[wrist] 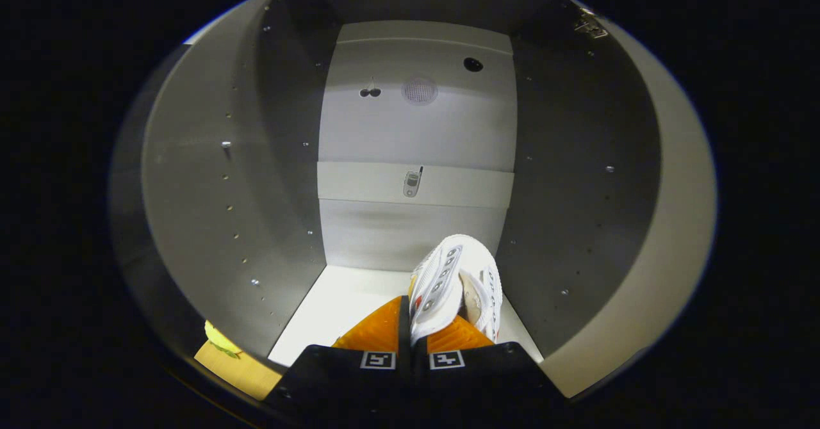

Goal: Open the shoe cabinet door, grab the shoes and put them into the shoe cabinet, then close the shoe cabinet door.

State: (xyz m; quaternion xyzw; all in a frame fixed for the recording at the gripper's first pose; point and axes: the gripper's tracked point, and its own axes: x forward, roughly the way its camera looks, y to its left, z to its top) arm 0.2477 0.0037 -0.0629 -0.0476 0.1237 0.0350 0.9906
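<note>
I look straight into the open shoe cabinet (416, 128), a grey-white box with peg-holed side walls and a pale floor (339, 307). A white shoe (458, 282) with a row of lace eyelets sticks up from between my fingers, its side squeezed flat. My gripper (413, 326) is shut on the shoe, both fingers pressing on its upper. The shoe hangs just above the cabinet floor, towards the right wall. The cabinet door is outside what I see.
The back panel (416, 186) carries a cross strip with a small fitting, a round vent and a dark hole higher up. Left wall (211, 192) and right wall (576, 192) stand close on both sides. A bit of wooden floor (234, 368) lies outside at lower left.
</note>
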